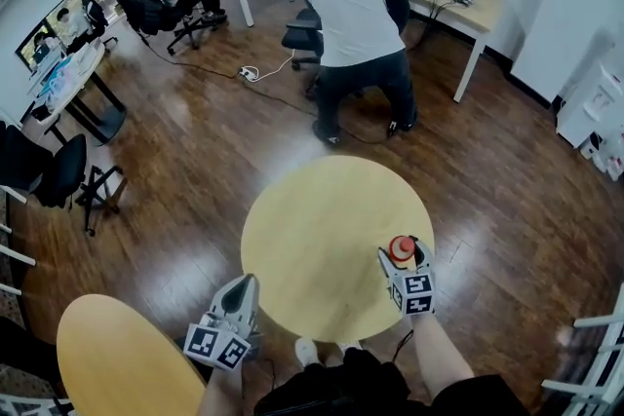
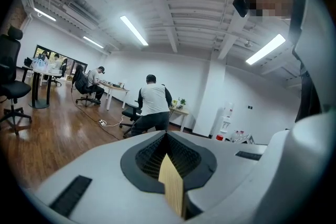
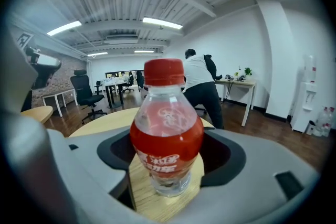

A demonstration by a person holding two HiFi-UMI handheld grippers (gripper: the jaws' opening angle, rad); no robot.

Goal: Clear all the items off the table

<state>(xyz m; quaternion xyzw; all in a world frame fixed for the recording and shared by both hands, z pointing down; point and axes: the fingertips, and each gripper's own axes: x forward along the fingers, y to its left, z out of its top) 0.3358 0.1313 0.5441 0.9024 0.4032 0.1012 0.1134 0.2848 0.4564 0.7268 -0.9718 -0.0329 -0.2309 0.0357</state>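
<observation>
Right gripper [image 1: 406, 254], at table's [image 1: 312, 239] four o'clock, has jaws wide around the upright bottle [image 3: 167, 128]. Left gripper [image 1: 245, 284], seven o'clock, jaws together.

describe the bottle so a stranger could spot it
Find the round wooden table in the middle of the floor. At its right edge, between the jaws of the right claw, stands a clear bottle with red cap and label, the table's only item.

The left claw [image 1: 248, 282] and right claw [image 1: 404, 252], pale grey, bear black-and-white marker cubes [image 1: 216, 344]; the clothing [image 1: 331, 387] seems black.
</observation>
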